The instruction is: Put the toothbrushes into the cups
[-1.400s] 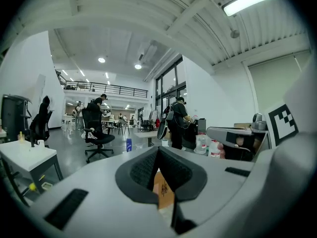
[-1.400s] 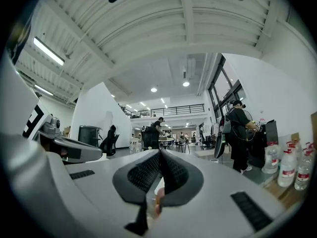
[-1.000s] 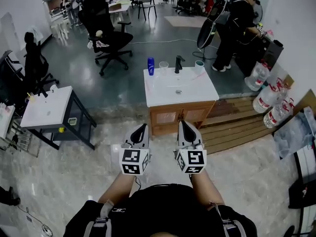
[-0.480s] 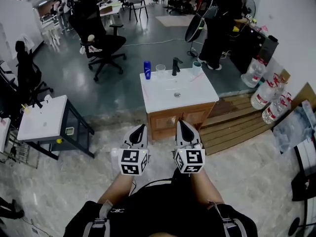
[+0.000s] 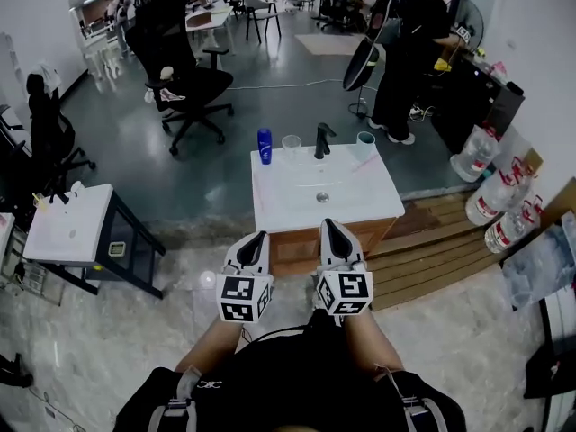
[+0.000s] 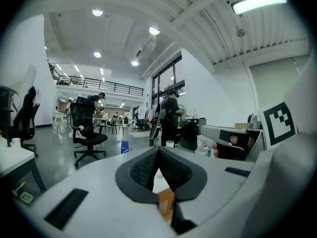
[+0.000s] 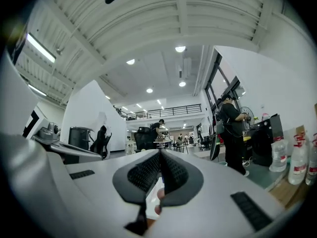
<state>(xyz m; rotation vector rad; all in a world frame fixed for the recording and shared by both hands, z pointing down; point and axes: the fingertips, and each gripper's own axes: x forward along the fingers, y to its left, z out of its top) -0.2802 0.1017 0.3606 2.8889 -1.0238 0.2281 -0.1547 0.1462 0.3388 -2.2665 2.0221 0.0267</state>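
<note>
A white sink top (image 5: 297, 196) on a wooden cabinet stands just ahead of me. Along its far edge are a blue bottle (image 5: 264, 146), a clear cup (image 5: 291, 147), a black tap (image 5: 320, 139) and a pale green cup (image 5: 364, 142). A thin pinkish toothbrush (image 5: 364, 163) lies by the green cup. My left gripper (image 5: 255, 239) and right gripper (image 5: 329, 228) are held side by side at the cabinet's near edge, both shut with nothing in them. The left gripper view shows its jaws (image 6: 158, 150) together, with the bottle (image 6: 125, 147) and a cup (image 6: 170, 144) beyond. The right gripper's (image 7: 160, 153) jaws also meet.
A person (image 5: 409, 52) stands at the back right beside a black fan. A black office chair (image 5: 193, 93) is behind the sink. A white table (image 5: 67, 228) stands at the left. Large water bottles (image 5: 504, 205) and a wooden platform (image 5: 432, 241) lie to the right.
I have walked forward: the sink cabinet has come closer, and its near edge now reaches the grippers' tips. Both grippers stayed shut and side by side.
</note>
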